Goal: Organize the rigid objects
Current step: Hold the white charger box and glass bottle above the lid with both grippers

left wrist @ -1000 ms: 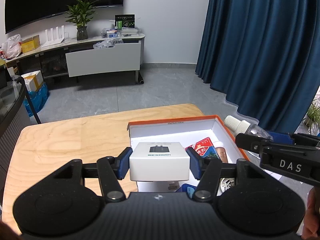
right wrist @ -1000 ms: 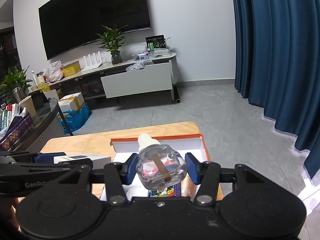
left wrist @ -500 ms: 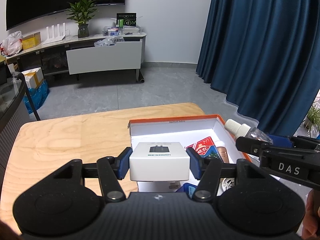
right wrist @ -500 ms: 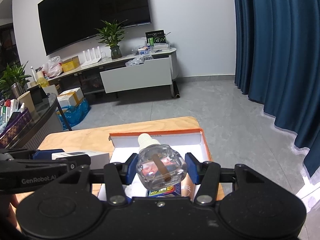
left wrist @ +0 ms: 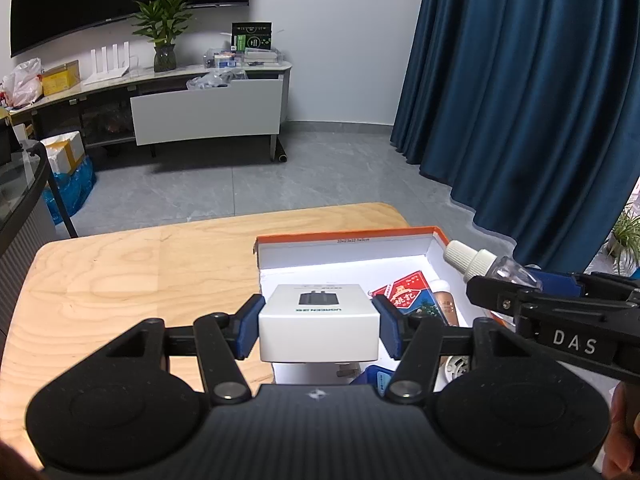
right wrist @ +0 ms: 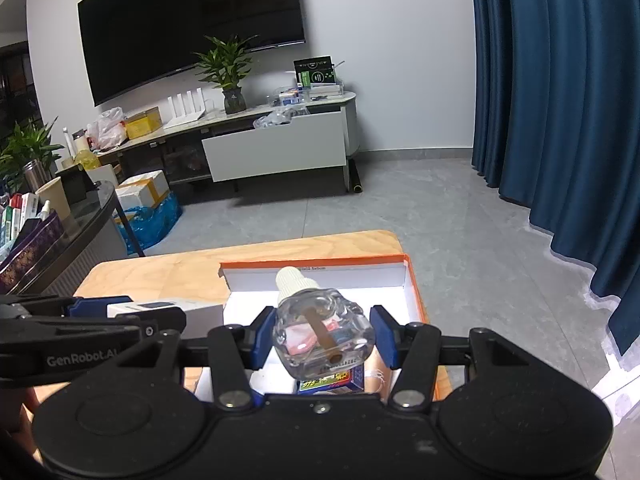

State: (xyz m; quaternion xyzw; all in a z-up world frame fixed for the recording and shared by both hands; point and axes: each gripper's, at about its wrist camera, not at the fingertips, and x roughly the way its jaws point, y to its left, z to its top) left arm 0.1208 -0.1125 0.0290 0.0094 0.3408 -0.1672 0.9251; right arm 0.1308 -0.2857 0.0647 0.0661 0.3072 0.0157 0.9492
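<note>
The left tongs (left wrist: 319, 327) clamp a white charger box (left wrist: 319, 322) above the near edge of the orange-rimmed carton (left wrist: 344, 237) on the wooden surface (left wrist: 132, 272); the right tongs (right wrist: 322, 333) clamp a clear liquid-refill bottle (right wrist: 320, 326) over that carton.

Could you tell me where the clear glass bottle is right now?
The clear glass bottle is clamped in the right tongs, above the orange-rimmed box.

Dark television (right wrist: 192, 28) above a potted plant (right wrist: 228, 68) — blue curtain (right wrist: 560, 100) alongside.
</note>
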